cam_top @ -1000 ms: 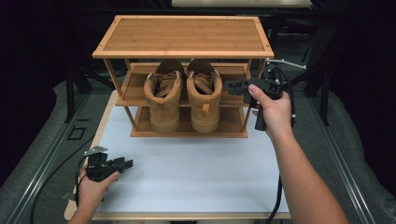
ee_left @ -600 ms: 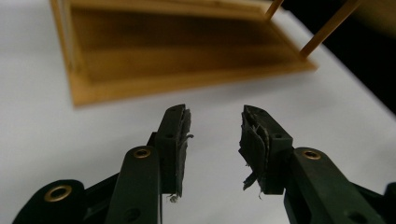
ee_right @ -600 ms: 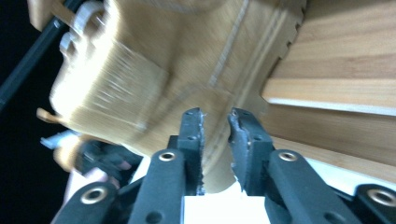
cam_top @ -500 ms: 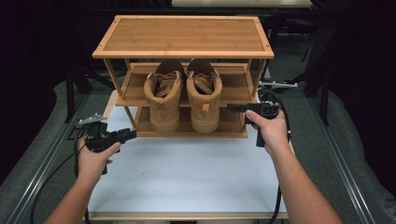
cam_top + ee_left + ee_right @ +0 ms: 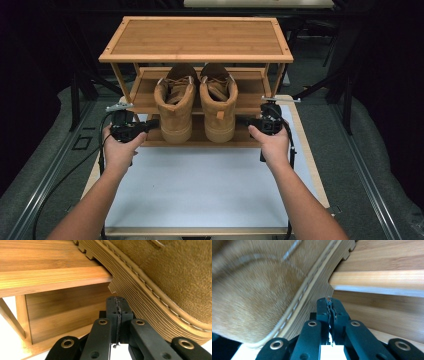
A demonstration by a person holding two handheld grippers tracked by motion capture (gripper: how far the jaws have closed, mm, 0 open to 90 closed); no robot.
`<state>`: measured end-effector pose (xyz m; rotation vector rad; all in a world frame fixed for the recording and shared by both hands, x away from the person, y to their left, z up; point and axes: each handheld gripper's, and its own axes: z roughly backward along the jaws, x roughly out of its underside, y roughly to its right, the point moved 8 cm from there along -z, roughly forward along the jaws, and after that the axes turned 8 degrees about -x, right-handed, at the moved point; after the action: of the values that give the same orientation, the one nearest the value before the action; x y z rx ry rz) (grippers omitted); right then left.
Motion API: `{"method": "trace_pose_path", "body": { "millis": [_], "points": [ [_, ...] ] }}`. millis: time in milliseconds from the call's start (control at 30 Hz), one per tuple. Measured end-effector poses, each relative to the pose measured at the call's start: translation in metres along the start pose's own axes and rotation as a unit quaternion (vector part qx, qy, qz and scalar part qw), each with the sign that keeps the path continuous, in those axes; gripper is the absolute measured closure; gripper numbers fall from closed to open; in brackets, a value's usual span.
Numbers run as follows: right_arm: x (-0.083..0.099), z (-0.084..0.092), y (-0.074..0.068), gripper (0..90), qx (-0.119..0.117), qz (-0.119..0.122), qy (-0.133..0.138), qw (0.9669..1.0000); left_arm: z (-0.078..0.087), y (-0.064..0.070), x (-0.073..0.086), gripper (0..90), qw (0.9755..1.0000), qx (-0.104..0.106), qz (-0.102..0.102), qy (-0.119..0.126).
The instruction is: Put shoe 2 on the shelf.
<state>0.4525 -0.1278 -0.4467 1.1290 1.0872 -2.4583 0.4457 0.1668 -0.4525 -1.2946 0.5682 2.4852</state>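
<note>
Both clenched tools, left tool (image 5: 117, 315) and right tool (image 5: 329, 315), meet boot soles (image 5: 150, 307) up close.

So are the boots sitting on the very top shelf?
No, the top shelf is bare; the two boots sit on the middle shelf under it, their front ends sticking out over its edge.

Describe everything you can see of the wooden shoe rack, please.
The shoe rack looks like light bamboo, with a flat framed top, slim legs and two lower shelves. It stands upright at the far end of the white table. A pair of tan suede boots sits on its middle shelf, heels overhanging the front edge. The left gripper and right gripper, both shut, point in beside the boots.
</note>
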Motion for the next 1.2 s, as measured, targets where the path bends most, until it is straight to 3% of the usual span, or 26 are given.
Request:
{"method": "trace_pose_path", "body": {
  "millis": [100, 167, 467, 633, 700, 767, 833, 967, 1200],
  "points": [
    [0.003, -0.002, -0.002, 90.0, 0.001, 0.0, -0.001, 1.0, 0.0, 0.004, 0.0, 89.9, 1.0, 0.004, -0.001, 0.001],
    [0.003, -0.003, -0.005, 90.0, 0.019, 0.012, 0.004, 0.9997, 0.0, 0.004, -0.001, 90.0, 1.0, 0.0, 0.002, 0.002],
    [0.004, -0.003, -0.01, 90.0, 0.019, 0.003, 0.007, 0.9998, 0.0, 0.009, -0.001, 90.0, 0.9999, 0.007, 0.011, 0.001],
    [0.005, -0.004, -0.012, 90.0, 0.021, 0.005, 0.007, 0.9997, 0.001, 0.014, 0.001, 90.0, 1.0, 0.002, 0.003, 0.002],
    [0.008, -0.006, -0.017, 90.0, 0.025, 0.009, 0.016, 0.9995, 0.001, 0.02, 0.002, 90.0, 0.9998, -0.009, -0.015, 0.003],
    [0.009, -0.005, -0.017, 90.0, 0.028, 0.01, 0.015, 0.9994, 0.001, 0.02, 0.002, 90.0, 0.9998, -0.011, -0.014, 0.002],
    [0.009, -0.005, -0.017, 90.0, 0.028, 0.01, 0.023, 0.9993, 0.001, 0.02, 0.002, 90.0, 0.9999, -0.006, -0.011, 0.002],
    [0.012, -0.006, -0.023, 90.0, 0.004, -0.005, 0.011, 0.9999, 0.002, 0.022, 0.001, 90.0, 0.9999, -0.012, -0.011, 0.001],
    [0.007, -0.004, -0.027, 90.0, -0.002, -0.014, 0.027, 0.9995, 0.007, 0.023, -0.007, 90.0, 0.9999, -0.001, -0.001, 0.012]
  ]
}}
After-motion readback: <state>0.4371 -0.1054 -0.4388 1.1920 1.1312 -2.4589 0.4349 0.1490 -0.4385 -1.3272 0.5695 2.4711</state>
